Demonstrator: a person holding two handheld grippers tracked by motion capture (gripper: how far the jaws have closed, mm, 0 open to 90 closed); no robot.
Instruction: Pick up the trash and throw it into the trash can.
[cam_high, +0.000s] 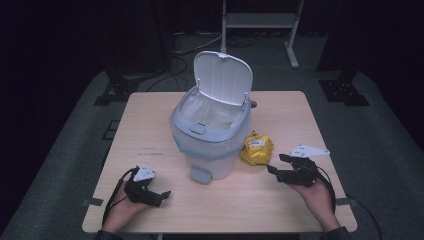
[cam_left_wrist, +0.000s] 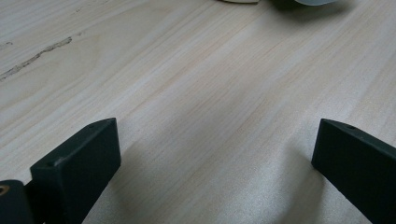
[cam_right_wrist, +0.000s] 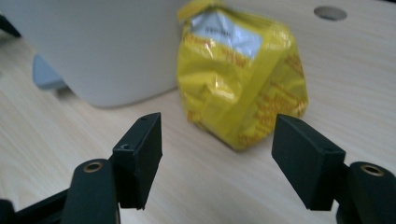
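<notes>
Count on the tabletop (cam_high: 280, 205): one bin (cam_high: 210, 142), centre, with one lid (cam_high: 222, 77) hinged up at 12 o'clock and one liner bag (cam_high: 212, 112) inside. One yellow snack packet (cam_high: 257, 148), at 3 o'clock of the bin. Two tools: left tool (cam_high: 150, 196) at 7 o'clock, right tool (cam_high: 280, 164) at 4 o'clock. One cable hole (cam_right_wrist: 330, 12) in the tabletop.

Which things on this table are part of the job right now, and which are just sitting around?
In the job:
- yellow snack bag, in front of the open right gripper
- white bin, lid up, liner inside

Lying about:
- left gripper, open over bare table
- metal stand behind the table
</notes>
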